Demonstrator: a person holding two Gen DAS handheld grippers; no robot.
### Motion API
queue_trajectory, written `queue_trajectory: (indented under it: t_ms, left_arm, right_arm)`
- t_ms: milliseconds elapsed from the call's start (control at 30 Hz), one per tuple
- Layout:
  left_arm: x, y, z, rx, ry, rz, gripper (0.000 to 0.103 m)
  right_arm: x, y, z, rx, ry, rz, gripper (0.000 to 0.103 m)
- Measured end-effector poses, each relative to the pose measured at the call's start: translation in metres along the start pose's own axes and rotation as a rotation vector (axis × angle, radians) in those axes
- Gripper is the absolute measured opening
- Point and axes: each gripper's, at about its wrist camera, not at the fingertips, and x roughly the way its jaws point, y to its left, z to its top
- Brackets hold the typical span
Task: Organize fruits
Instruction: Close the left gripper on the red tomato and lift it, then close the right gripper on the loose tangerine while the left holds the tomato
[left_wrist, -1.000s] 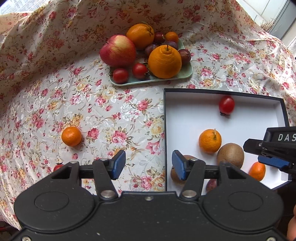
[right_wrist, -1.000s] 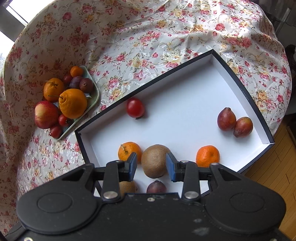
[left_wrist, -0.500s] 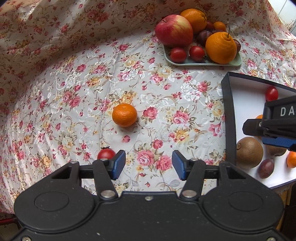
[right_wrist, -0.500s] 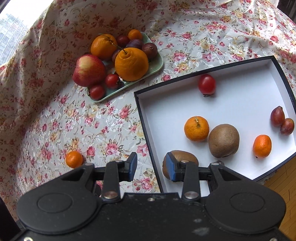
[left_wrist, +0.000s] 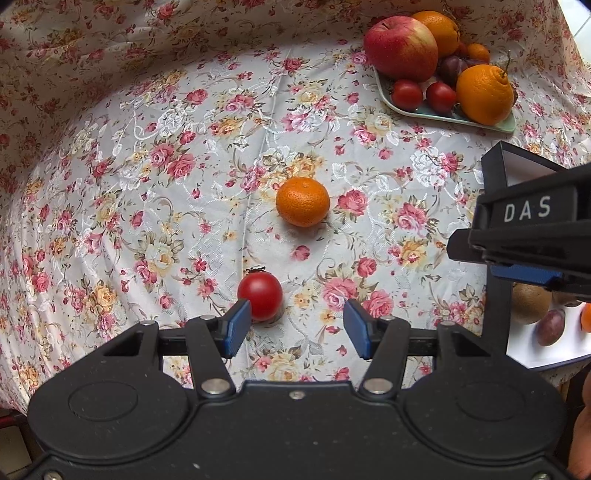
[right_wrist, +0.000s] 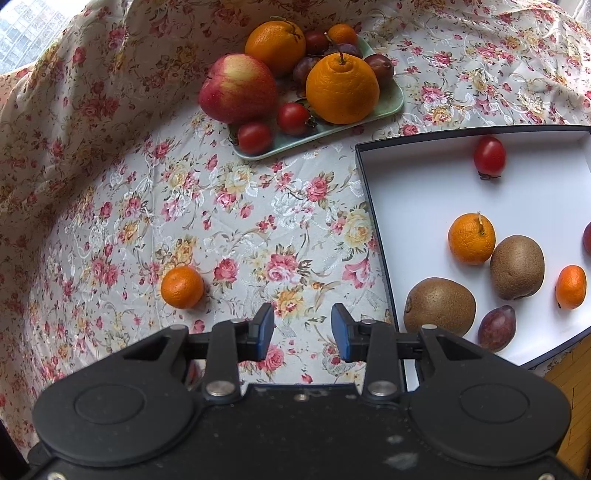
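A loose mandarin (left_wrist: 303, 201) and a red cherry tomato (left_wrist: 260, 301) lie on the floral cloth. My left gripper (left_wrist: 293, 328) is open and empty; the tomato sits just ahead of its left finger. My right gripper (right_wrist: 302, 332) is open and empty over the cloth, left of the white box (right_wrist: 417, 184); it also shows in the left wrist view (left_wrist: 517, 269). The mandarin lies ahead-left of it (right_wrist: 182, 287). The box holds a tomato (right_wrist: 489, 157), a mandarin (right_wrist: 471, 238), two kiwis (right_wrist: 439, 306) and a plum (right_wrist: 496, 328).
A green plate (right_wrist: 391, 105) at the back holds an apple (right_wrist: 238, 88), two oranges, tomatoes and plums; it also shows in the left wrist view (left_wrist: 458, 116). The box's dark wall (left_wrist: 495, 236) stands right of my left gripper. The cloth rises in folds at back and left.
Both grippers have swung left, away from the box and over the cloth. The loose mandarin and tomato have come closer to my left gripper. Both stay open.
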Motion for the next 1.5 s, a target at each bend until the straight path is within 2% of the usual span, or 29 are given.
queue_trajectory:
  t_ms: [433,867,967,1033,1233,1500]
  left_arm:
    - [0.02,0.035,0.003,-0.084,0.021,0.026,0.06]
    - [0.034,0.028,0.007,-0.082,0.029,0.022,0.058]
    - [0.038,0.026,0.006,-0.073,0.041,0.026,0.052]
    - [0.041,0.026,0.007,-0.072,0.05,0.011,0.042]
    - [0.039,0.029,0.005,-0.081,0.029,0.016,0.041]
    - [0.032,0.06,0.004,-0.166,0.016,0.043,0.041]
  right_arm:
    - [0.005,0.032,-0.008,-0.049,0.019,0.029,0.038]
    - [0.008,0.039,-0.008,-0.042,0.021,0.024,0.038]
    - [0.009,0.038,-0.007,-0.034,0.023,0.023,0.038]
    - [0.01,0.039,-0.007,-0.032,0.023,0.024,0.038]
    - [0.012,0.042,-0.007,-0.037,0.024,0.022,0.038]
    - [0.019,0.054,-0.006,-0.033,0.017,0.032,0.038]
